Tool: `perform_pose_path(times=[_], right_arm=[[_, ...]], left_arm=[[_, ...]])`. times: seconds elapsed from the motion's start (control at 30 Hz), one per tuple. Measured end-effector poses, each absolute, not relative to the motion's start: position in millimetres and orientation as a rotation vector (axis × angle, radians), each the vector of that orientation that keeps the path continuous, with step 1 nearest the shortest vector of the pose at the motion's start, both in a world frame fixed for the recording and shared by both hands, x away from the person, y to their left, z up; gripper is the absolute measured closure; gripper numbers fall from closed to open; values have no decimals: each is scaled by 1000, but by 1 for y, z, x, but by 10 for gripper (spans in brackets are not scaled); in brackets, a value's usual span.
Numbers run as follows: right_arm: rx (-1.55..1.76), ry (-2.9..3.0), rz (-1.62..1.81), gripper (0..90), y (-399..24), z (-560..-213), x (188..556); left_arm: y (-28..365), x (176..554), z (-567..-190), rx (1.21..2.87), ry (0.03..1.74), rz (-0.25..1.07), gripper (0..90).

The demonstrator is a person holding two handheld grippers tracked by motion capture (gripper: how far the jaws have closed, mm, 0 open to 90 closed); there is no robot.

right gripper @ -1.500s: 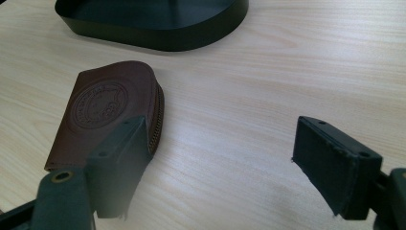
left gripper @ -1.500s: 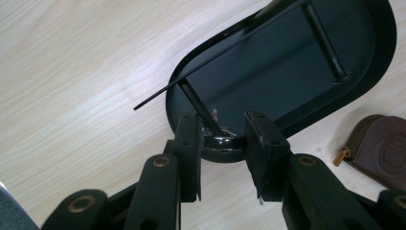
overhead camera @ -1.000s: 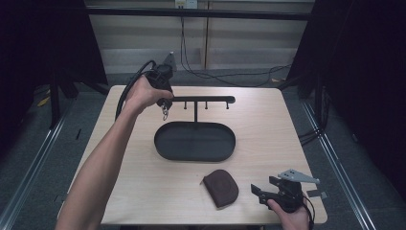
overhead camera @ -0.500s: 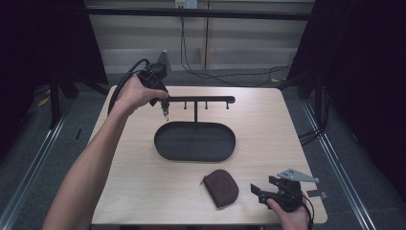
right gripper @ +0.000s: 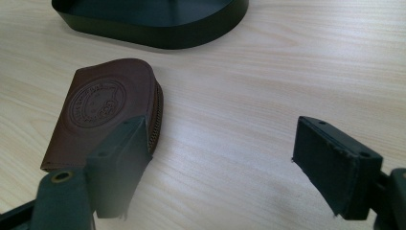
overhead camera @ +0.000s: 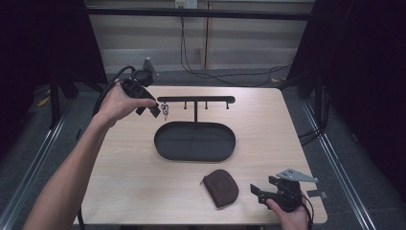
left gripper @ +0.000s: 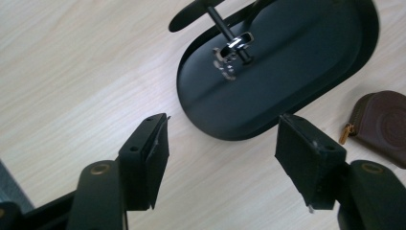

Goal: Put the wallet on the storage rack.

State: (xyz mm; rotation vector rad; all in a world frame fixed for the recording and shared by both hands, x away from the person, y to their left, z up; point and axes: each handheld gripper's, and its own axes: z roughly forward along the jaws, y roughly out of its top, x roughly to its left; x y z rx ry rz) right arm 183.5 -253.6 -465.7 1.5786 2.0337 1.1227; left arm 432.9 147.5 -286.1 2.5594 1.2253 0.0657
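The black oval tray [overhead camera: 194, 141] served as the landmark on the wooden table [overhead camera: 119, 182]. A T-shaped rack [overhead camera: 196, 100] rose from the tray's far side, and a small bunch of keys [overhead camera: 164, 109] hung from the peg at the rack's left end, above the table just past the tray's far-left rim. In the left gripper view the keys [left gripper: 229, 56] dangled from the peg over the tray's dark floor [left gripper: 306, 62]. The left gripper [overhead camera: 155, 111] hovered just left of the keys and above the tray's far-left corner; its jaws had just been opening and stood apart with nothing between them, the pads [left gripper: 155, 148] clear of the keys. The right gripper [overhead camera: 256, 192] sat low at the near-right of the tray, close to the table's near edge, its jaws spread wide and holding nothing. A brown leather pouch [overhead camera: 220, 187] lay flat on the table just in front of the tray's near rim, between the tray and the right gripper. In the right gripper view the pouch [right gripper: 103, 108] lay just beyond the left jaw, its stamped round emblem facing up and its zipped edge toward the gap between the jaws, with the tray's wall [right gripper: 158, 33] behind it.
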Motion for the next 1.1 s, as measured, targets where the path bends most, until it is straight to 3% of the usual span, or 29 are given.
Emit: perform_pose_path(times=[0.4,0.57,0.7,1.1], right_arm=[[1587,2037,1117,195,-253,-466,186],[1592,2037,1118,195,-253,-466,186],[1589,2036,1117,195,-254,-466,185],[1610,2047,1120,193,-253,-467,187]], left_arm=[[160,408,-294,2575,1141,105,336],[171,401,-299,2523,1085,79,222],[183,391,-310,2493,1057,66,192],[208,360,-354,2439,988,70,239]])
